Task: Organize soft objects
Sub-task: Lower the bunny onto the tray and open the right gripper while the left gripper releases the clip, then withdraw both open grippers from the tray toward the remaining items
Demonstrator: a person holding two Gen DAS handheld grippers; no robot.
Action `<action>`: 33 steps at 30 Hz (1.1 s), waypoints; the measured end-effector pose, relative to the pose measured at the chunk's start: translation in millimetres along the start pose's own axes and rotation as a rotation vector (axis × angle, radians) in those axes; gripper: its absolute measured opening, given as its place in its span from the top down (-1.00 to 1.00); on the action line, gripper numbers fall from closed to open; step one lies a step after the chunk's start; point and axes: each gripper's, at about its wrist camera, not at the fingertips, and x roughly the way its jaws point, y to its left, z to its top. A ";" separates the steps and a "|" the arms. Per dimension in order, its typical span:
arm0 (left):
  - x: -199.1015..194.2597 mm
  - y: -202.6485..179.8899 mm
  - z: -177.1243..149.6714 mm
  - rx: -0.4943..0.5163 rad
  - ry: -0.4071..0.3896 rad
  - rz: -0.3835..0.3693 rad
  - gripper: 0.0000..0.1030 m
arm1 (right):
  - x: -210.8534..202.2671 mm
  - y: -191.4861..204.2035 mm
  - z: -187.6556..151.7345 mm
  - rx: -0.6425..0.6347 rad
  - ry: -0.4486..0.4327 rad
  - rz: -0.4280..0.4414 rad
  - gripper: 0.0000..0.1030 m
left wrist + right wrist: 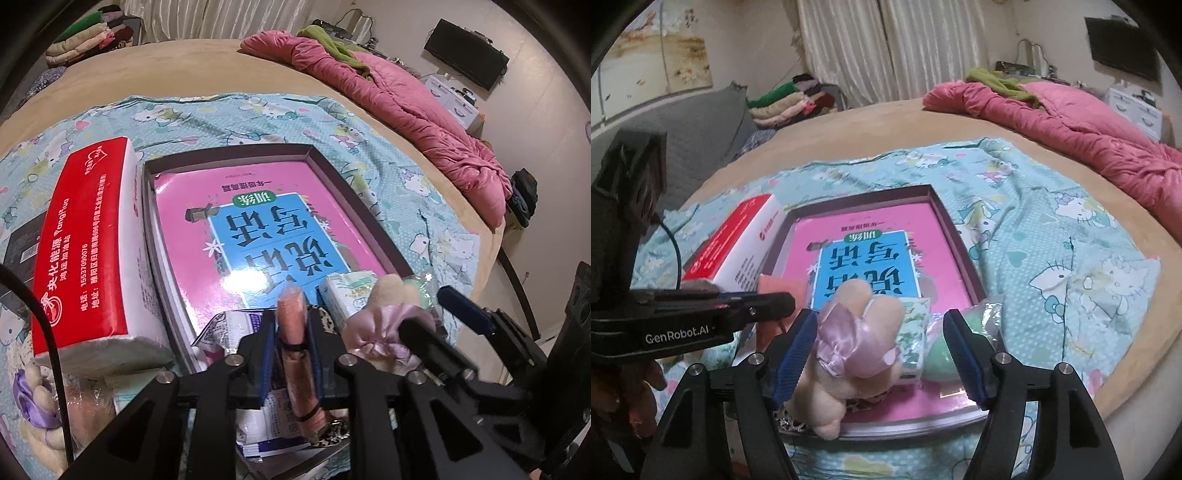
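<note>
On the bed, over a teal cartoon-print sheet (1052, 236), sits a shallow dark cardboard tray (955, 236) with a pink-and-blue glossy book (864, 251) lying in it. At the tray's near end lies a beige plush bunny with a lilac satin bow (849, 343), between the jaws of the right tongs (879, 350) — they stand wide apart, and neither pad presses on it; the left-hand pad sits just beside the bow, contact unclear. The left tongs (291, 328) are nearly closed, clamped on a soft salmon-pink fabric roll tied with black elastic bands (295, 343), held above small plastic packets at the tray's near end. A red-and-white tissue pack (88, 243) leans against the tray's left side. Another plush with a purple bow (33, 391) lies beside it on the sheet.

Handling, as judged: the bunny is light and squashy, and satin bow is slippery — grip the stuffed body, not the bow or ears. The roll compresses easily; take it mid-length between the bands so it stays rolled. Neither is fragile.
</note>
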 end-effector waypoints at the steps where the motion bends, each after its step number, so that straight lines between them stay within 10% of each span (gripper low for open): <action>1: 0.2 0.8 -0.3 -0.004 -0.002 0.004 0.47 | -0.9 -1.0 0.1 0.007 -0.004 -0.003 -0.41; 33: -50.7 -9.5 -12.3 0.068 -0.081 0.084 -0.27 | -14.9 -0.7 3.8 0.023 -0.062 -0.054 -0.55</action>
